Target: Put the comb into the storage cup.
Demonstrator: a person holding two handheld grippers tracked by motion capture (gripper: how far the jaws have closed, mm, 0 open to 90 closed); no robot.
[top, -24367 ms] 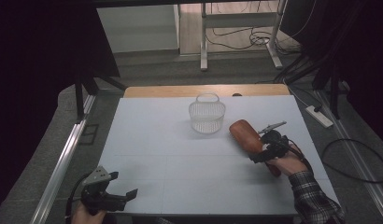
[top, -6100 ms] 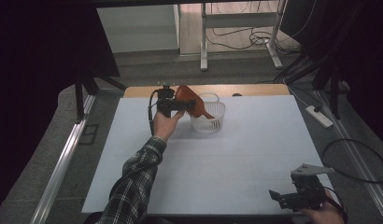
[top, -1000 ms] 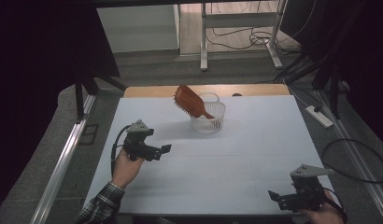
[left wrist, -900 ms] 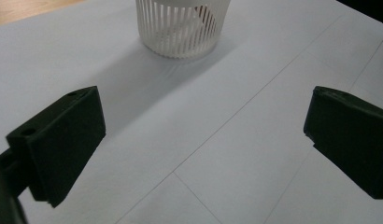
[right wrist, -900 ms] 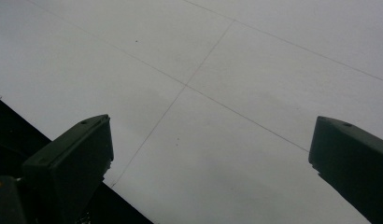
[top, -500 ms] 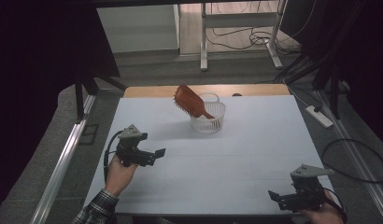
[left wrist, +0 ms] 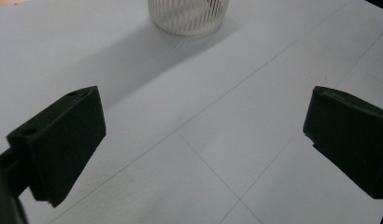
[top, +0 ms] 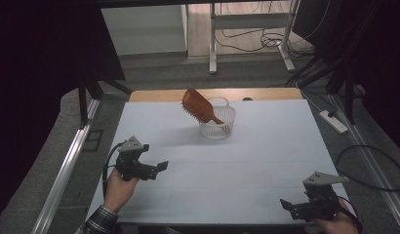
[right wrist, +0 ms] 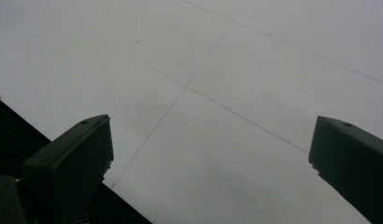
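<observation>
A brown hairbrush (top: pixel 199 106) stands tilted in a white slatted basket (top: pixel 218 127) at the back middle of the white table (top: pixel 266 146), its head leaning out to the left over the rim. My left gripper (top: pixel 159 168) is held open over the table's left front part, well short of the basket (left wrist: pixel 188 18), with nothing between its jaws. My right gripper (top: pixel 286 204) rests open at the front right corner, over bare table near the front edge.
A wooden strip (top: pixel 159 95) runs along the table's far edge. A metal rail (top: pixel 66 170) runs along the left side. A power strip (top: pixel 333 122) and cables (top: pixel 369 165) lie on the floor at the right.
My left gripper let go of the hairbrush in the basket and has drawn back toward the front left, still moving in the last second. The right gripper has stayed put.
</observation>
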